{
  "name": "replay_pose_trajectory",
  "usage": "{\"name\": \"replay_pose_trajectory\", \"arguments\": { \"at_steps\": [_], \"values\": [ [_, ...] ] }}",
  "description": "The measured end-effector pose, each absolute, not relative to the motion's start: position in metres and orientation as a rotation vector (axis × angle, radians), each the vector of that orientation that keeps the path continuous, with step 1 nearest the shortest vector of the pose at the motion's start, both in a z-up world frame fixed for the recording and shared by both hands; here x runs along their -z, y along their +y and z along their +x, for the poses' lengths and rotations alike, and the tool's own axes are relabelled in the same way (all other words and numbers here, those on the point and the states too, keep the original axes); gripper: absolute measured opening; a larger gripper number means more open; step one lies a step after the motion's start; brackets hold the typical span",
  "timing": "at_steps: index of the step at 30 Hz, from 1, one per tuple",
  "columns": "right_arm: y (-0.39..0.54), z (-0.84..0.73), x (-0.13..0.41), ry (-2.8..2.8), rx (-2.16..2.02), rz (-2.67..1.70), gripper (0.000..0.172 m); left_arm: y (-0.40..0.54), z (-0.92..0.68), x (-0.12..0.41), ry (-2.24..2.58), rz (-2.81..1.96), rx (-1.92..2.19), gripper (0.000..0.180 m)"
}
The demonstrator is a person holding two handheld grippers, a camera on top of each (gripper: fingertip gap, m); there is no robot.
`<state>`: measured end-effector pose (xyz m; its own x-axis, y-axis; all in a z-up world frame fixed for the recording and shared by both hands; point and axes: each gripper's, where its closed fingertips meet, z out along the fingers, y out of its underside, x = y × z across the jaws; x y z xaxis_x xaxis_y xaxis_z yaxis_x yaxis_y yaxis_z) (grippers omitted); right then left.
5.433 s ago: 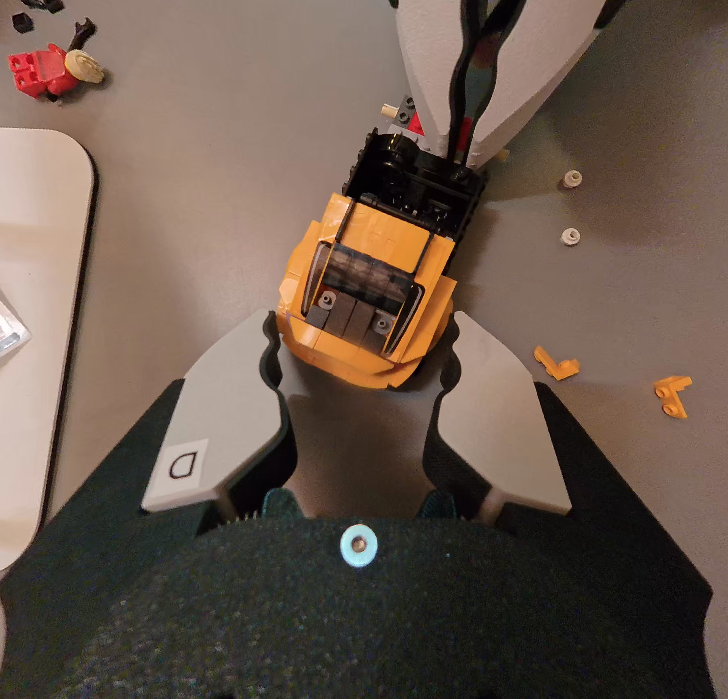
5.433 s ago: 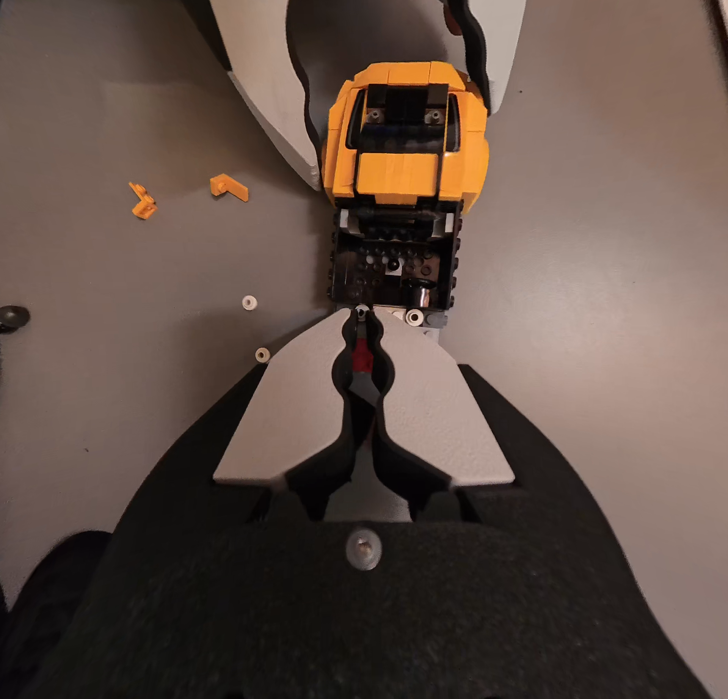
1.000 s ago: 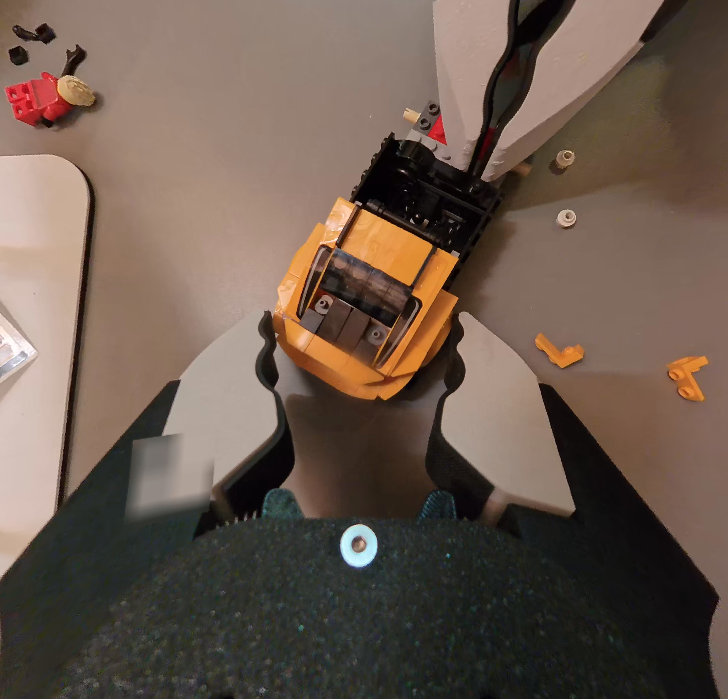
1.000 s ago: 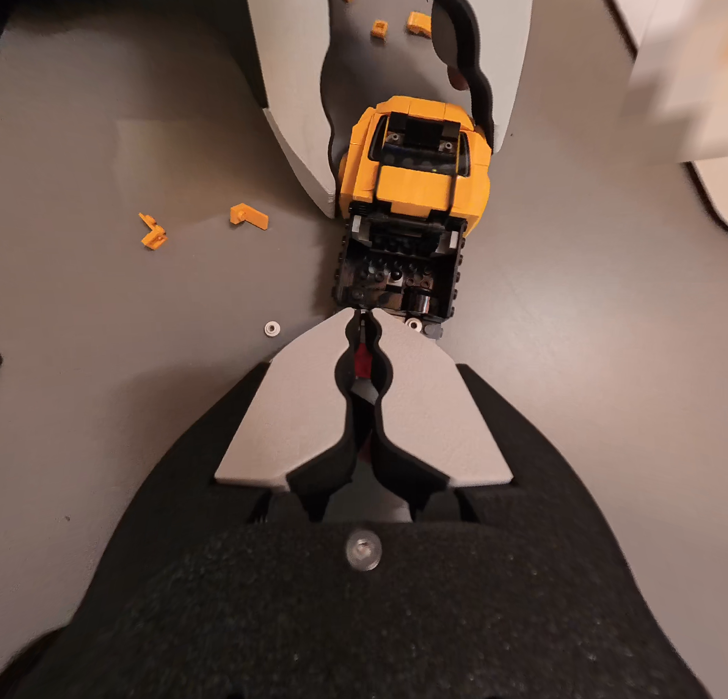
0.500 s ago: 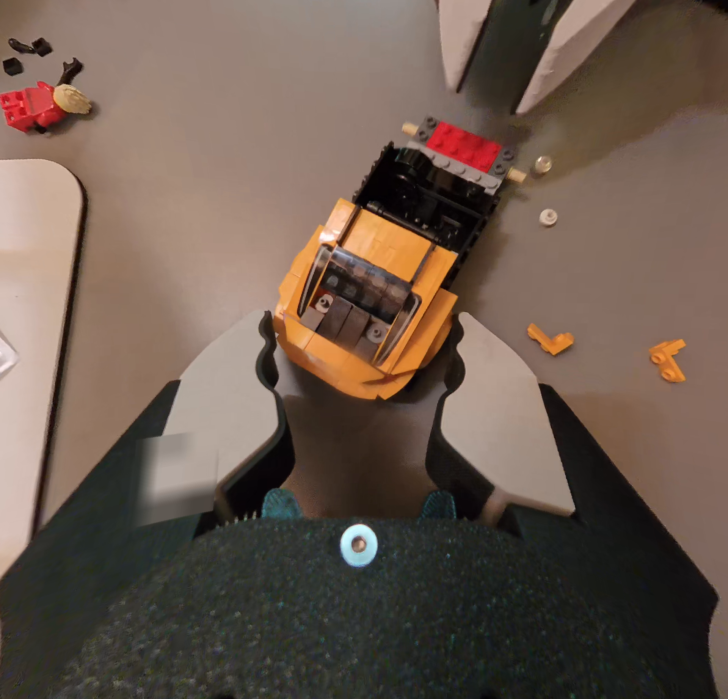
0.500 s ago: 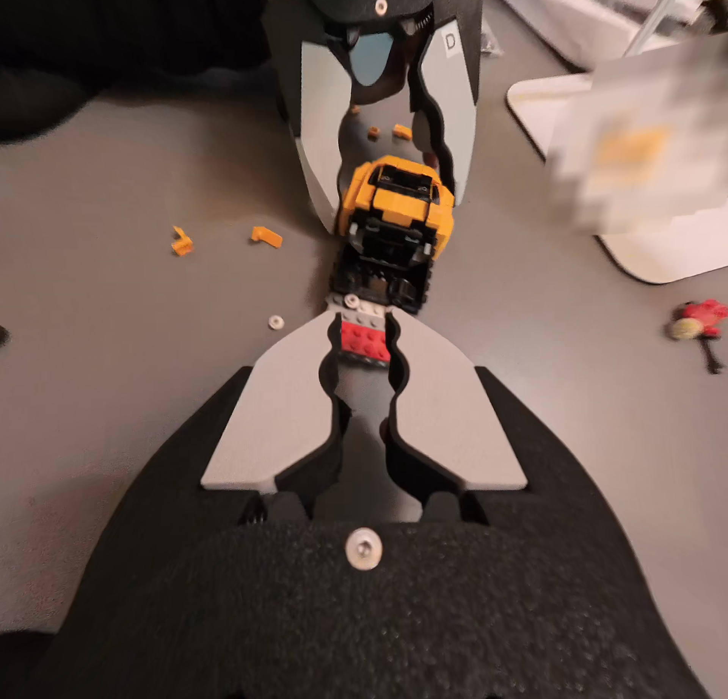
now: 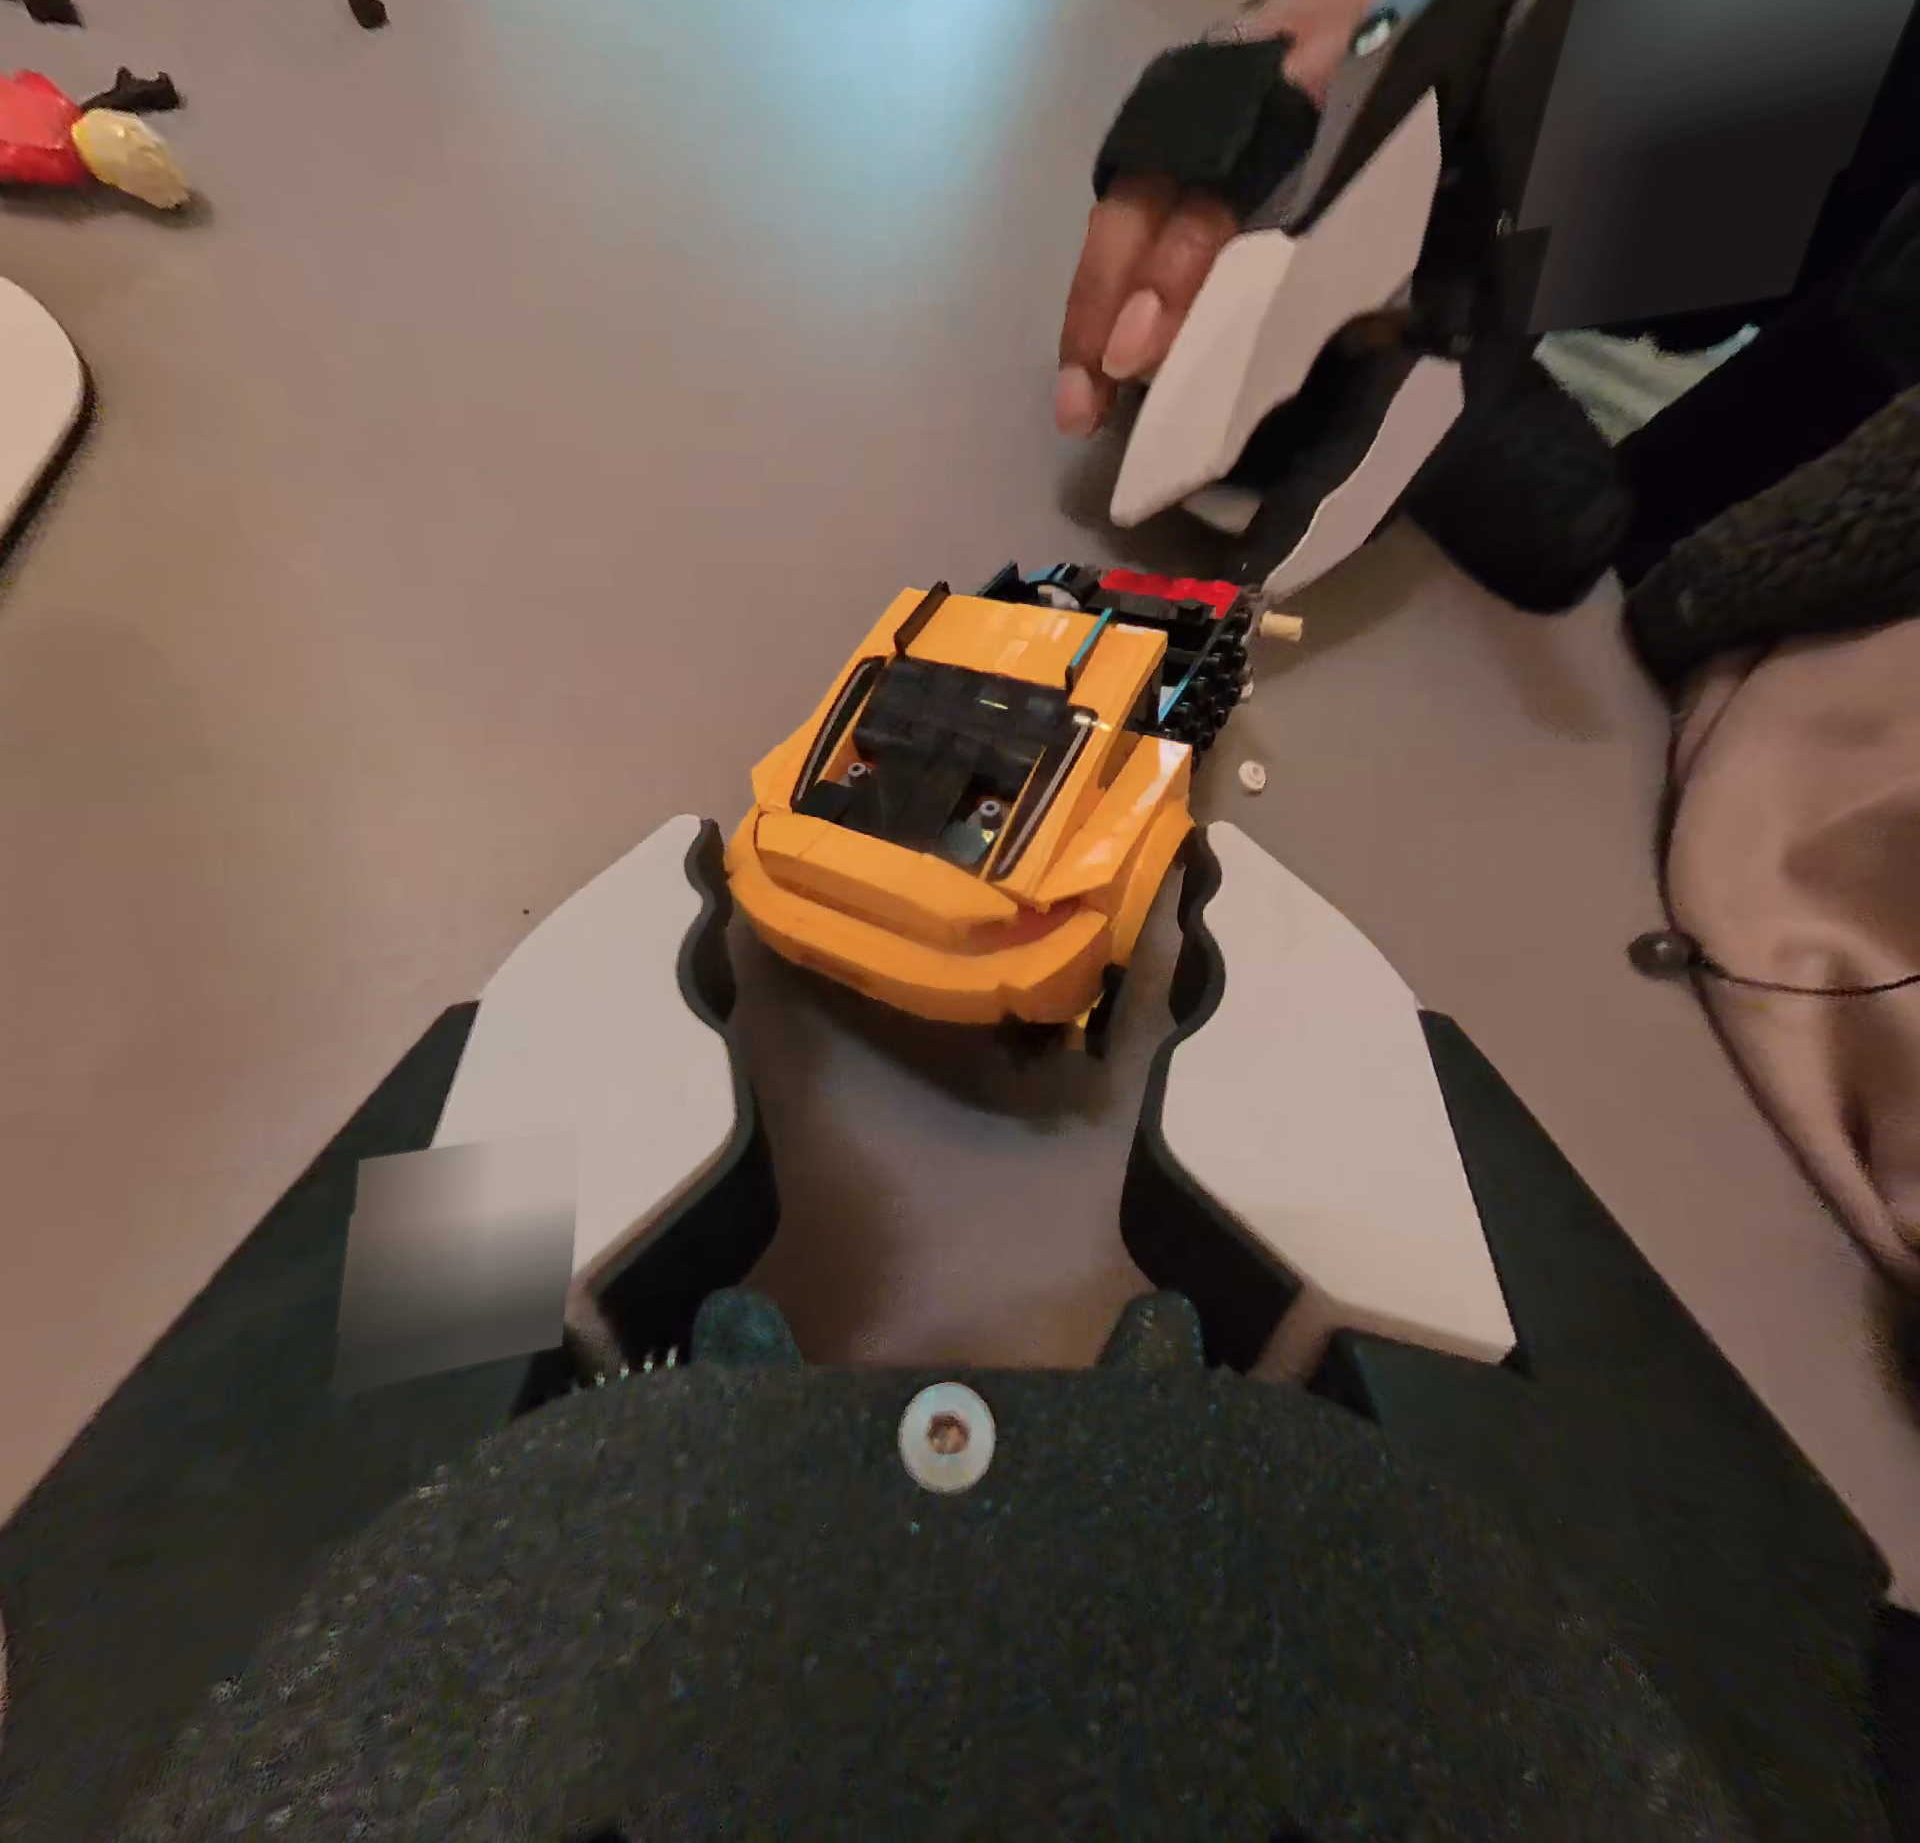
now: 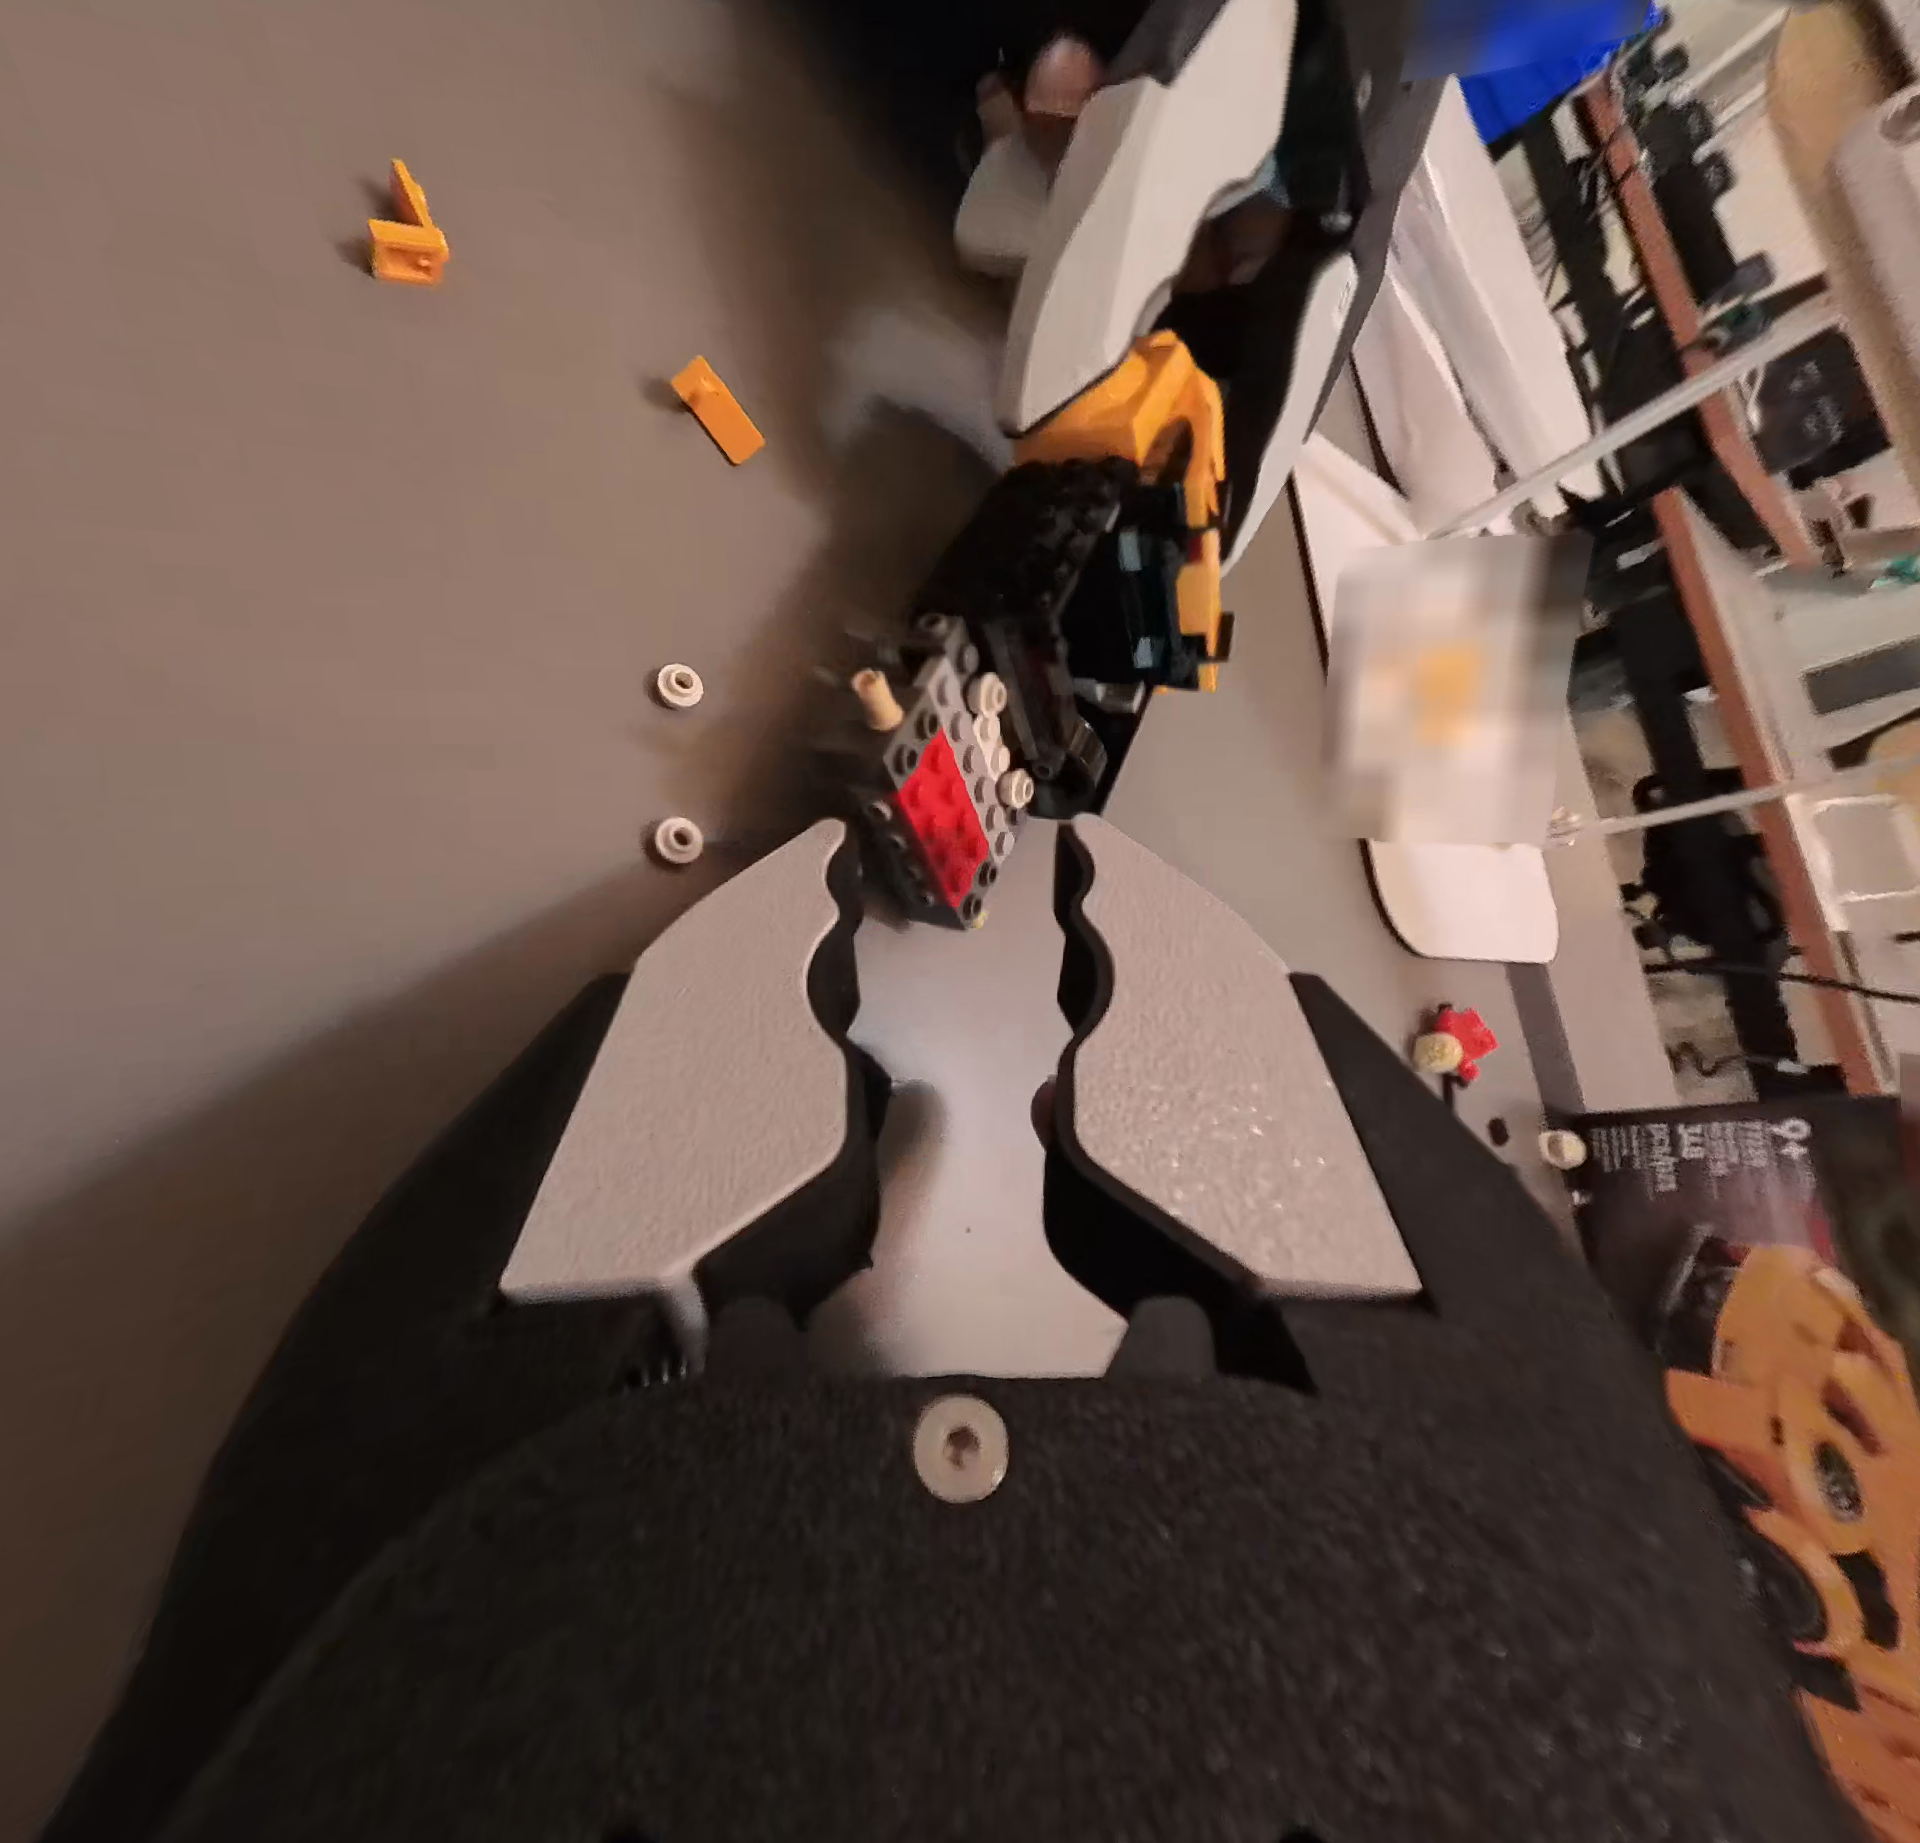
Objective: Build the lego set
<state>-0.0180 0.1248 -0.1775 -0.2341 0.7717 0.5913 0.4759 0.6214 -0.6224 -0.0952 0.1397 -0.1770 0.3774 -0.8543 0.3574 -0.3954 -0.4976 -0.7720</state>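
Red minifigure (image 7: pixel 62 146) lies near the tabletop's (image 7: pixel 468 546) far-left edge, off to the side, prob. parked. Mid-table, left gripper (image 7: pixel 951 863) spread wide w/ both pads against the flanks of the orange brick car (image 7: pixel 966 806), apparently bracing it. At the car's stripped black end, right gripper (image 8: pixel 951 853) is part-open around the red-and-grey plate (image 8: pixel 940 817), right pad clear of it, nothing held.

One brick car (image 7: pixel 966 817), two orange brackets (image 8: pixel 407 235) (image 8: pixel 717 424), two round studs (image 8: pixel 680 686) (image 8: pixel 677 839), two tongs (image 7: pixel 951 900) (image 8: pixel 951 874).
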Motion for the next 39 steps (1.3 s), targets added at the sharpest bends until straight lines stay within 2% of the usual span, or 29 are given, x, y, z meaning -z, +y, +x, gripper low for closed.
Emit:
{"name": "replay_pose_trajectory", "arguments": {
  "at_steps": [5,23,39],
  "values": [
    [0.124,-0.02,0.17,-1.813,-0.478,-1.027,0.016,0.144,-0.099,0.172,0.921,-2.122,1.169,0.083],
    [0.128,-0.018,0.116,-1.526,-0.736,-1.048,0.014,0.137,-0.092,0.153,0.704,-2.099,1.595,0.083],
    [0.125,-0.017,0.116,-1.549,-0.678,-0.97,0.015,0.136,-0.09,0.152,0.766,-2.064,1.545,0.083]
  ]
}}
